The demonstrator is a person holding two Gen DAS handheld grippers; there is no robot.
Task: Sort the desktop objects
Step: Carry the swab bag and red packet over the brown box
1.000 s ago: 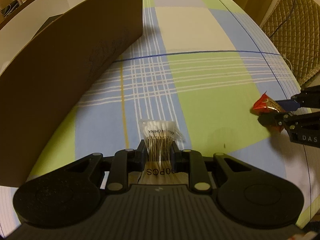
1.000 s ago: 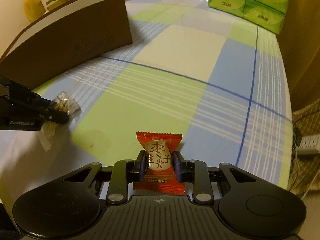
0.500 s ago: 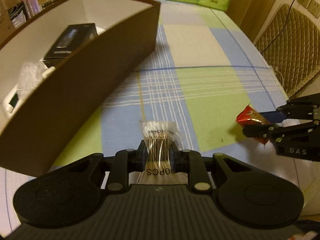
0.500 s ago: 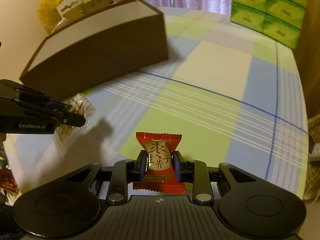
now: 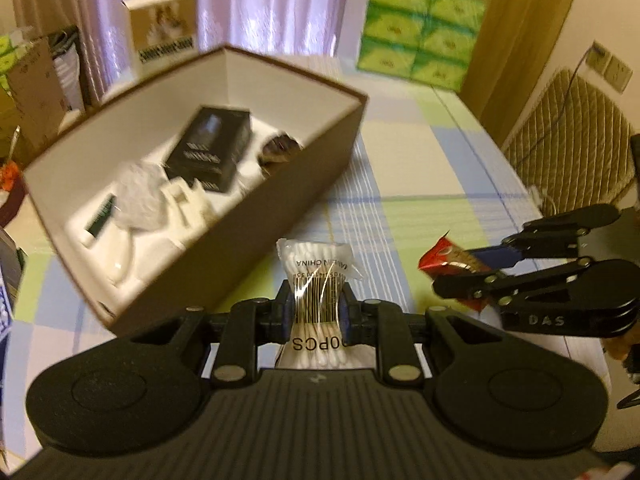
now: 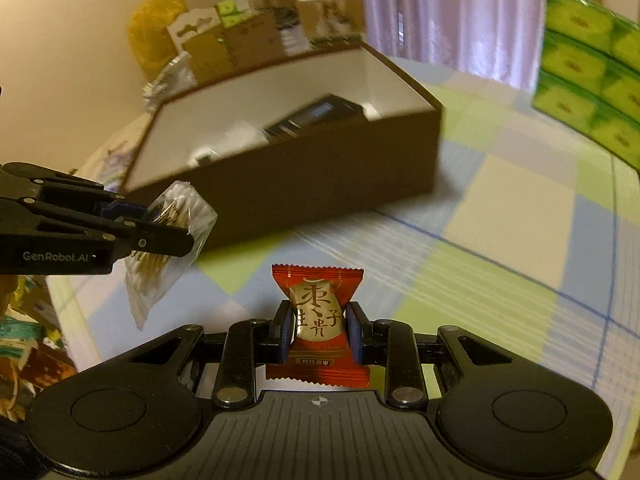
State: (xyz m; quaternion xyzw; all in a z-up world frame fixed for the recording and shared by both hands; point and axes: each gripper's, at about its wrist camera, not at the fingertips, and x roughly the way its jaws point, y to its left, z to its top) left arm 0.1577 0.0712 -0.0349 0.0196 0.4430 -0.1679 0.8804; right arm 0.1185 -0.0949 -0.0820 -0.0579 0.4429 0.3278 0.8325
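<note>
Two grippers: both raised above the checked tablecloth (image 5: 420,152), each carrying one item.
Left gripper (image 5: 314,312): fingers pinched on a clear packet of cotton swabs (image 5: 318,280) (barcode facing the camera), held just beside the near wall of the brown box (image 5: 280,184).
Right gripper (image 6: 320,330): fingers pressed on a red wrapped candy (image 6: 318,316), upright, over the cloth, apart from the box.
Box contents: black carton (image 5: 212,148), white wrapped items, a dark round object (blurred).
Background: green tissue packs (image 5: 416,48) at the table's far end.
</note>
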